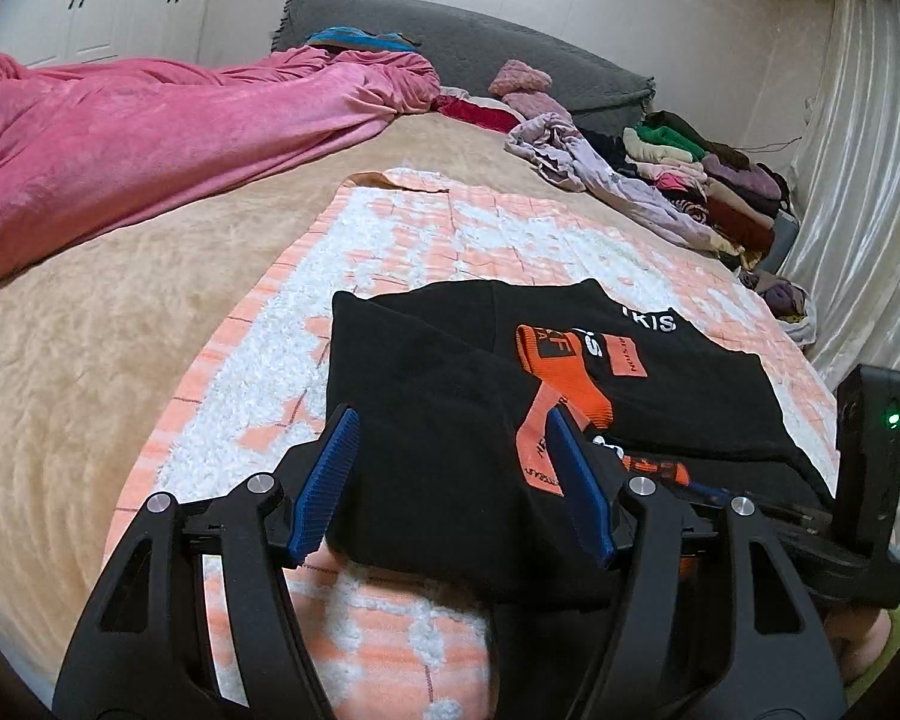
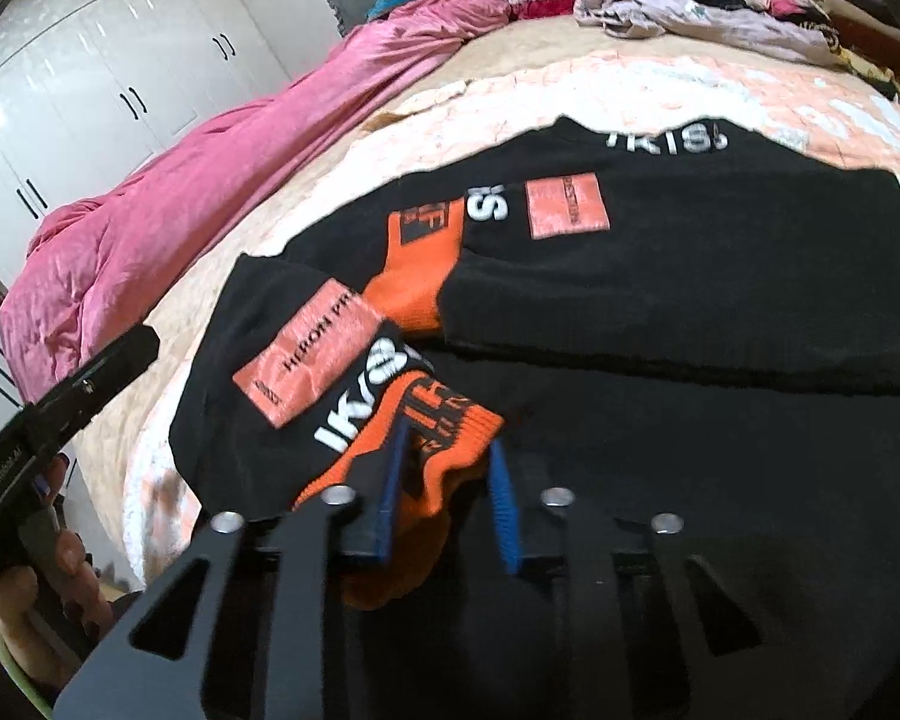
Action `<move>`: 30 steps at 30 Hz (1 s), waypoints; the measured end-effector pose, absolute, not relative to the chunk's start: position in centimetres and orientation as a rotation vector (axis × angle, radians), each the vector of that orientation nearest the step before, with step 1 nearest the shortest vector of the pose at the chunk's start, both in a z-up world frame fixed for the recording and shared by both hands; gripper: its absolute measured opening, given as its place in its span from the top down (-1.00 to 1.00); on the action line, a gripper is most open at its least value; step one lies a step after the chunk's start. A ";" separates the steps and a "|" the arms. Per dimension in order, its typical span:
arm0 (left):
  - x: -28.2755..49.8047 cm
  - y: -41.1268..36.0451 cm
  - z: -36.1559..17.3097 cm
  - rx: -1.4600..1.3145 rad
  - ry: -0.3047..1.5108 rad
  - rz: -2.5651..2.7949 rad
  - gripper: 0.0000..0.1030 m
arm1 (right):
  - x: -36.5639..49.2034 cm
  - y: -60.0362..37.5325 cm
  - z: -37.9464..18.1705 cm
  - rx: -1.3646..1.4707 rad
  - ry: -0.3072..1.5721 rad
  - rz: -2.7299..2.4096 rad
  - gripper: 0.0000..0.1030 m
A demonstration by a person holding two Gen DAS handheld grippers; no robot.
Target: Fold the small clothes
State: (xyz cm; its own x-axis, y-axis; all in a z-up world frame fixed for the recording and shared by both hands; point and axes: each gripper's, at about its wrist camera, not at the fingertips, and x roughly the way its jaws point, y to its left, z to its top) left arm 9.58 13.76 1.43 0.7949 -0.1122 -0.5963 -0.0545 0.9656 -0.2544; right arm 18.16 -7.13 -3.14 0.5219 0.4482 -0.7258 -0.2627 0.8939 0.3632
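With the black garment (image 1: pixel 570 372) spread at twelve o'clock on the peach blanket (image 1: pixel 390 240), its orange cuff (image 2: pixel 444 450) is pinched by the right gripper (image 2: pixel 447 498) while the left gripper (image 1: pixel 450 480) is held apart over the fabric; the cuff is best drawn across evenly.

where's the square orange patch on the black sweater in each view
Left wrist view: the square orange patch sits right of centre, on the black knit sweater, below its white lettering.
Right wrist view: the same patch lies upper centre, on the sweater.
Shared landmark: the pink velvet blanket, on the left in both.
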 end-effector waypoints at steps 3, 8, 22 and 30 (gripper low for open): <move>9.6 13.8 1.4 -0.263 0.655 -0.030 -0.10 | 18.0 -6.5 -1.6 0.176 0.876 0.456 0.80; 9.6 14.1 1.6 -0.266 0.639 -0.024 -0.10 | 18.2 -5.9 1.2 0.139 0.796 0.489 0.81; 9.6 14.6 1.5 -0.284 0.636 -0.008 -0.10 | 22.7 -13.2 9.3 0.027 0.591 0.271 0.81; 9.6 14.0 1.1 -0.260 0.647 -0.014 -0.10 | 23.9 -20.1 6.8 0.044 0.652 0.081 0.81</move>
